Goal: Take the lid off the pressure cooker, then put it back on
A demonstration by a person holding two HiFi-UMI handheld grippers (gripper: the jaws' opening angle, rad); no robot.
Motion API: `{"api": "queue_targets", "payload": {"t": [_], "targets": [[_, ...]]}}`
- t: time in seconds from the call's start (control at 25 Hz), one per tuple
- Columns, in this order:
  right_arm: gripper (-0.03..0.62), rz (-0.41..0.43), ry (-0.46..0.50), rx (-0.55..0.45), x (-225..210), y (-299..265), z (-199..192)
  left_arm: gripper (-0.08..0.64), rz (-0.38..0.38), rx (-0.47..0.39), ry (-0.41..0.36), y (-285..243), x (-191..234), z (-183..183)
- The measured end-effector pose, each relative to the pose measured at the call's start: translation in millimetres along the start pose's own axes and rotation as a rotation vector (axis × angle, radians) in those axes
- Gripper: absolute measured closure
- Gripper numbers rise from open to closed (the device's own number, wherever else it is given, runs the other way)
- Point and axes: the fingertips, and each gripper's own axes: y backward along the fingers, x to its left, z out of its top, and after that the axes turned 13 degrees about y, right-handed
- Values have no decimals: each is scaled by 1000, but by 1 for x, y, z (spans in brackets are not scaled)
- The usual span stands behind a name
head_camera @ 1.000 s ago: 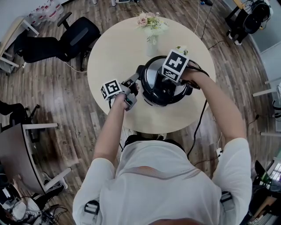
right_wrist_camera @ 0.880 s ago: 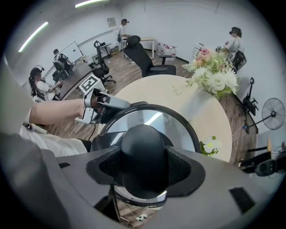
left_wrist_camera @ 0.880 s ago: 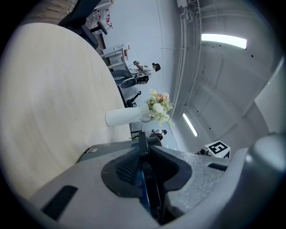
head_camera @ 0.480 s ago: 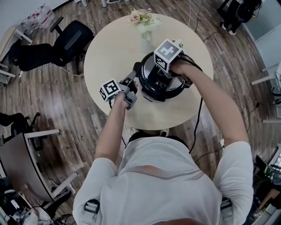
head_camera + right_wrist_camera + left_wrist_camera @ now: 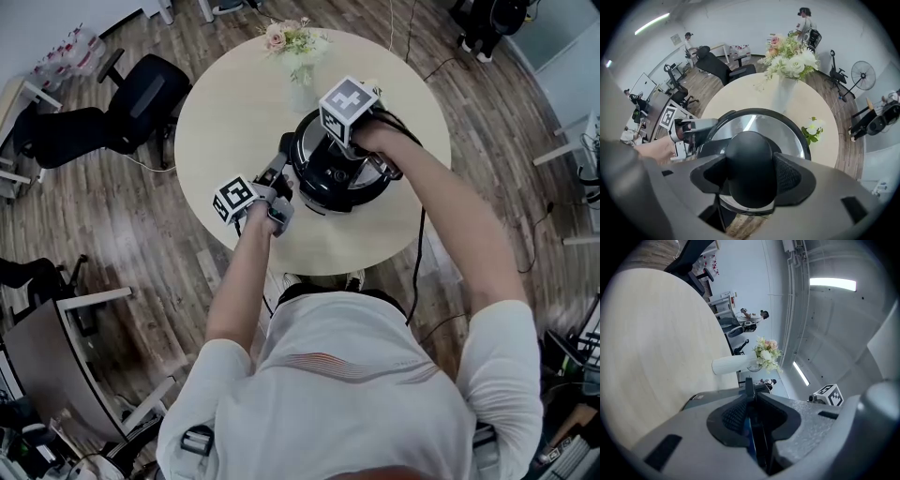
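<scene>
Pressure cooker (image 5: 342,183) sits on the round light-wood table (image 5: 234,112), toward the near edge, directly ahead of the person. The lid (image 5: 787,129) is on the pot, with its shiny steel top and black knob (image 5: 750,159) in the middle.

Right gripper (image 5: 751,174) points down over the cooker and is clamped on the knob. One jaw is on each side and both pads press against it. In the head view its marker cube (image 5: 349,110) covers the lid centre.

Left gripper (image 5: 751,397) lies level at the cooker's left side, jaws nearly together and pinched on the black side handle (image 5: 707,146). The left gripper view shows only a thin dark strip between the pads, but the right gripper view shows the grip on the handle clearly. Its marker cube (image 5: 234,199) sits just off the table edge, near the person's hand (image 5: 262,217).

Other items:
- A white vase with flowers (image 5: 298,47) stands at the far side of the table, apart from the cooker.
- One loose white flower (image 5: 813,126) lies on the tabletop near the lid rim.
- A black cord (image 5: 417,253) runs off the table on the right, down to the wood floor.
- A black office chair (image 5: 150,89) stands off the table's left.
</scene>
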Motion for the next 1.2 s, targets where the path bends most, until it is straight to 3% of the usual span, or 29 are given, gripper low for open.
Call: {"api": "queue_targets", "payload": {"t": [0.2,0.68,0.96,1.2], "targets": [[301,-8,-32,-5,-1,1,0,494,-3,2,6,1,-1,-1],[310,39,20,-4,-1,-1,-2,492,-24,20,7,1,0,-2],[310,9,72,-36,-6,35,-1,491,-18,33,-2,-1,2,-1],[310,31,81,-117,-21,75,-11,489,-14,33,-10,-1,2,-1]]}}
